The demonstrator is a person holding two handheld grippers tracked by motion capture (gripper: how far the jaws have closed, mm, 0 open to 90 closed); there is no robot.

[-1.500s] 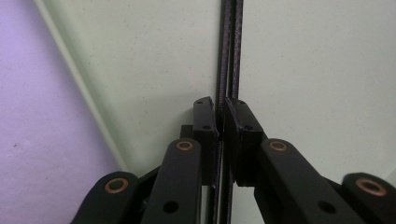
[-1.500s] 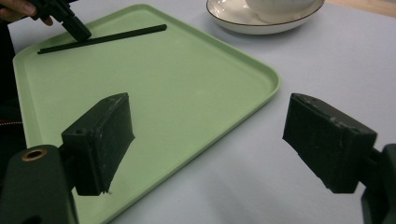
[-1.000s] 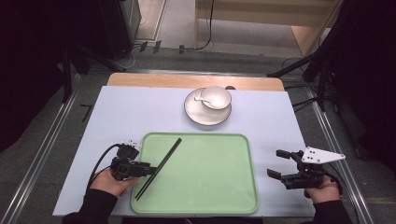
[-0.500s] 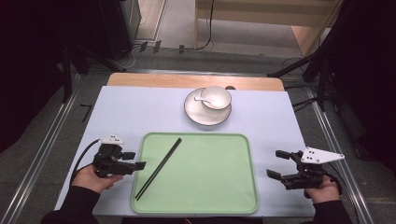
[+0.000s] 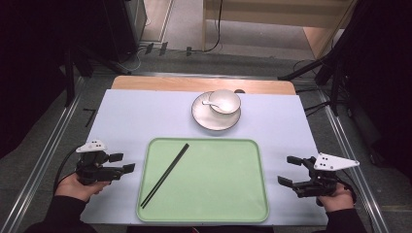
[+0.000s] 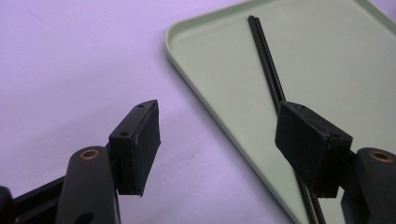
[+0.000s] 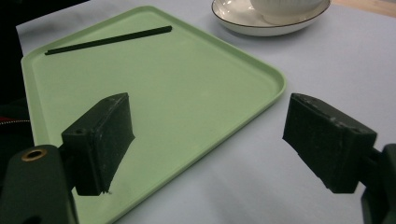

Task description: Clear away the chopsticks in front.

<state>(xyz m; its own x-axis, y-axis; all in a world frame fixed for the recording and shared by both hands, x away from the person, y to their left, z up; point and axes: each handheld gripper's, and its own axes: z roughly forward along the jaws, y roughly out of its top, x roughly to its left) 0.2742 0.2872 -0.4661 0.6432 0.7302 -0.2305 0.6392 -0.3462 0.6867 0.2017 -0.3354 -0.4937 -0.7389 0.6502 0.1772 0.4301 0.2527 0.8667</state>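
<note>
A pair of black chopsticks (image 5: 165, 174) lies slantwise on the left part of a light green tray (image 5: 204, 141). My left gripper (image 5: 123, 162) rests on the table just left of the tray, open and holding nothing. In the left gripper view its open gripper (image 6: 224, 149) faces the tray's (image 6: 327, 56) corner, with the chopsticks (image 6: 266, 56) running behind the right jaw. My right gripper (image 5: 287, 170) stands open and empty right of the tray. In the right gripper view the gripper (image 7: 212, 140) spans the tray's (image 7: 163, 84) near corner, and the chopsticks (image 7: 109, 39) lie far off.
Behind the tray a white plate (image 5: 204, 121) carries a white bowl (image 5: 226, 100) and a white spoon (image 5: 209, 103). The plate (image 7: 261, 25) and bowl (image 7: 285, 7) appear at the top of the right gripper view. A pale lilac sheet (image 5: 136, 116) covers the table.
My left gripper has drawn back leftward from the tray's left edge and the chopsticks' near end onto the bare table. The chopsticks and right gripper stayed put.
</note>
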